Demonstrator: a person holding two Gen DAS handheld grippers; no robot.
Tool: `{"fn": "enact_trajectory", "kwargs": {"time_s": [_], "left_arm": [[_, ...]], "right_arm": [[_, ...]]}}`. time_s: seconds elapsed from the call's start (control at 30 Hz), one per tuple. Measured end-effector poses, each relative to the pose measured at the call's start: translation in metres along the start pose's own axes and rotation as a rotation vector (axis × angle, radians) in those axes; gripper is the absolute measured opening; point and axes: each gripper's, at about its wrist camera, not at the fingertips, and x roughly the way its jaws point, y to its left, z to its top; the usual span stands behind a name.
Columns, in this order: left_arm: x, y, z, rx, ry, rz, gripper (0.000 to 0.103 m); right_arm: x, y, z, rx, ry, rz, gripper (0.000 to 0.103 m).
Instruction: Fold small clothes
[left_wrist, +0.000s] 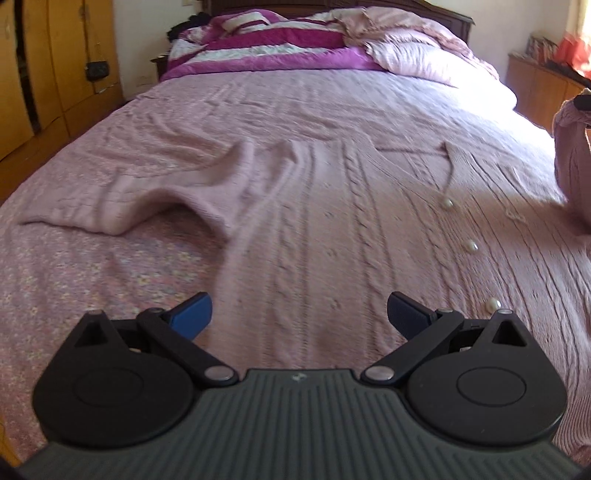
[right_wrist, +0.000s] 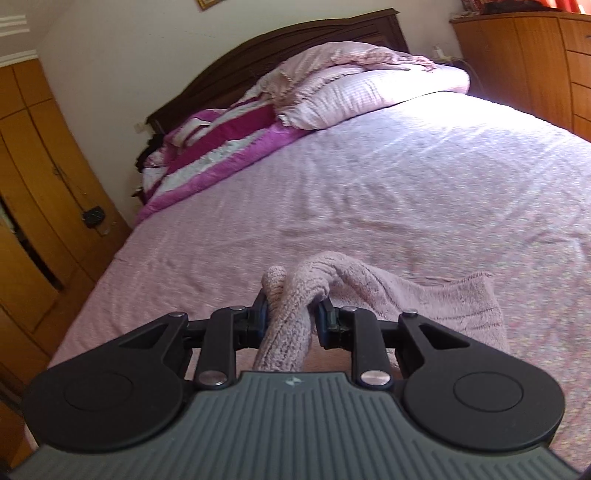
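A pale pink cable-knit cardigan (left_wrist: 332, 206) with pearl buttons (left_wrist: 448, 203) lies spread front-up on the bed. Its left sleeve (left_wrist: 122, 199) stretches out to the left. My left gripper (left_wrist: 297, 314) hovers just above the cardigan's near part, its blue pads wide apart with nothing between them. My right gripper (right_wrist: 291, 314) is shut on a bunched pink knit sleeve (right_wrist: 288, 325) and holds it raised off the bed; the fabric drapes away to the right. In the left wrist view that lifted sleeve (left_wrist: 572, 162) shows at the far right edge.
The bed carries a pink floral sheet (left_wrist: 74, 280). A magenta striped quilt (left_wrist: 258, 44) and a pink pillow (right_wrist: 369, 92) are heaped at the dark headboard (right_wrist: 258, 51). Wooden wardrobes (left_wrist: 44, 74) stand on the left, a wooden dresser (right_wrist: 524, 59) on the right.
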Motion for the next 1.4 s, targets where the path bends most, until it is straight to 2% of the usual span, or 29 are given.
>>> {"fn": "enact_trajectory", "kwargs": {"time_s": [0.3, 0.5, 0.73, 1.0, 1.17, 1.27, 1.33, 1.4], "left_arm": [[-0.011, 0.029, 0.006, -0.049, -0.016, 0.065, 0.103], [-0.015, 0.040, 0.007, -0.062, -0.018, 0.080, 0.103], [-0.015, 0.046, 0.006, -0.066, -0.020, 0.087, 0.103], [-0.007, 0.050, 0.006, -0.068, -0.009, 0.094, 0.103], [-0.003, 0.052, 0.006, -0.074, -0.005, 0.091, 0.103], [-0.001, 0.051, 0.007, -0.071, -0.005, 0.094, 0.103], [0.000, 0.048, 0.007, -0.064, -0.005, 0.092, 0.103], [0.001, 0.046, 0.008, -0.058, -0.005, 0.087, 0.103]], "right_arm": [[0.016, 0.077, -0.004, -0.043, 0.025, 0.161, 0.027], [0.043, 0.124, -0.018, -0.052, 0.091, 0.235, 0.027], [0.097, 0.161, -0.055, -0.059, 0.236, 0.272, 0.027], [0.157, 0.165, -0.103, -0.057, 0.359, 0.259, 0.028], [0.176, 0.164, -0.118, -0.068, 0.375, 0.241, 0.039], [0.179, 0.165, -0.121, -0.082, 0.365, 0.250, 0.052], [0.177, 0.165, -0.121, -0.078, 0.349, 0.270, 0.065], [0.172, 0.165, -0.119, -0.085, 0.331, 0.278, 0.068]]}}
